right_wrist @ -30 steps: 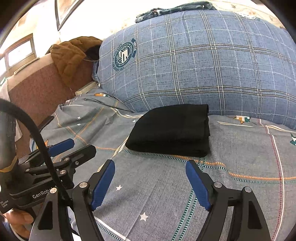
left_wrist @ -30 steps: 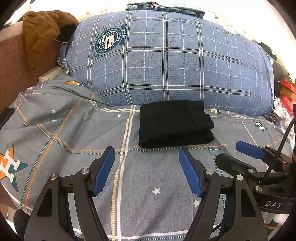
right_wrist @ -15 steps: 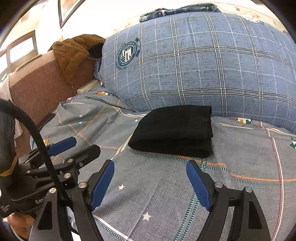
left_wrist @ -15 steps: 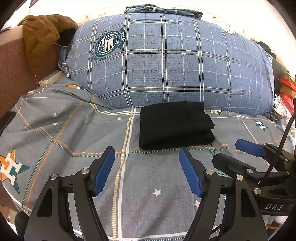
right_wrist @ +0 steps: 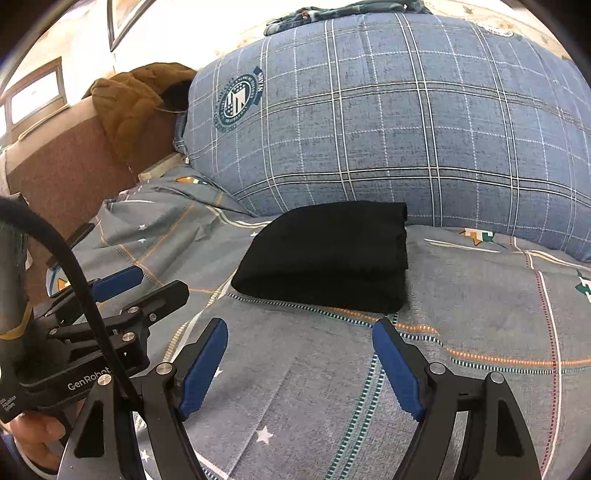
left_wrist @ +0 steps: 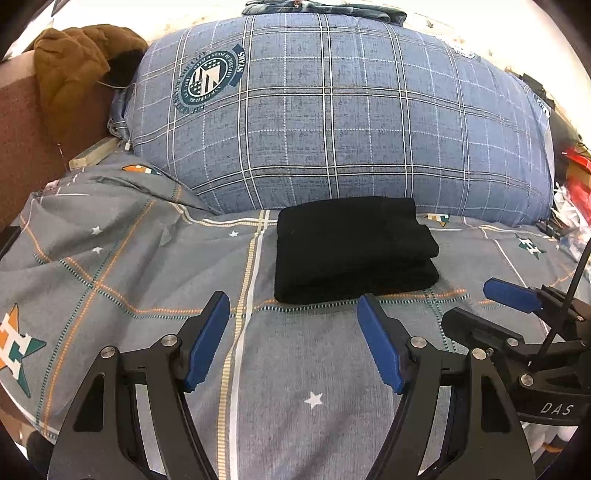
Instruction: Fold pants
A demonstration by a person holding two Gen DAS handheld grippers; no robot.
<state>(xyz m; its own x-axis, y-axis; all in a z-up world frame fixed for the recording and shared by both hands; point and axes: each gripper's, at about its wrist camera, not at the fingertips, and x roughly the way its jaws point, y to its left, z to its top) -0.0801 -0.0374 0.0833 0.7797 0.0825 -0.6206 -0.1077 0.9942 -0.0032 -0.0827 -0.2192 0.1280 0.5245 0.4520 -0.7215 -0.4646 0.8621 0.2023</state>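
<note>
The black pants [left_wrist: 351, 247] lie folded into a thick rectangle on the grey patterned bedsheet [left_wrist: 147, 280], close against a big blue plaid pillow. They also show in the right wrist view [right_wrist: 328, 258]. My left gripper [left_wrist: 293, 314] is open and empty, hovering just in front of the pants. My right gripper [right_wrist: 301, 336] is open and empty, also just short of the pants' near edge. The right gripper shows at the right in the left wrist view [left_wrist: 509, 291]; the left gripper shows at the left in the right wrist view [right_wrist: 118, 280].
The blue plaid pillow [left_wrist: 332, 122] fills the back. A brown jacket [left_wrist: 74, 66] hangs over the brown headboard [right_wrist: 55, 166] at left. Denim clothing [left_wrist: 325, 7] lies on top of the pillow. Clutter [left_wrist: 572, 177] sits off the bed's right side.
Both grippers have drawn back and up a little from the folded pants, staying open. The pants have not moved.
</note>
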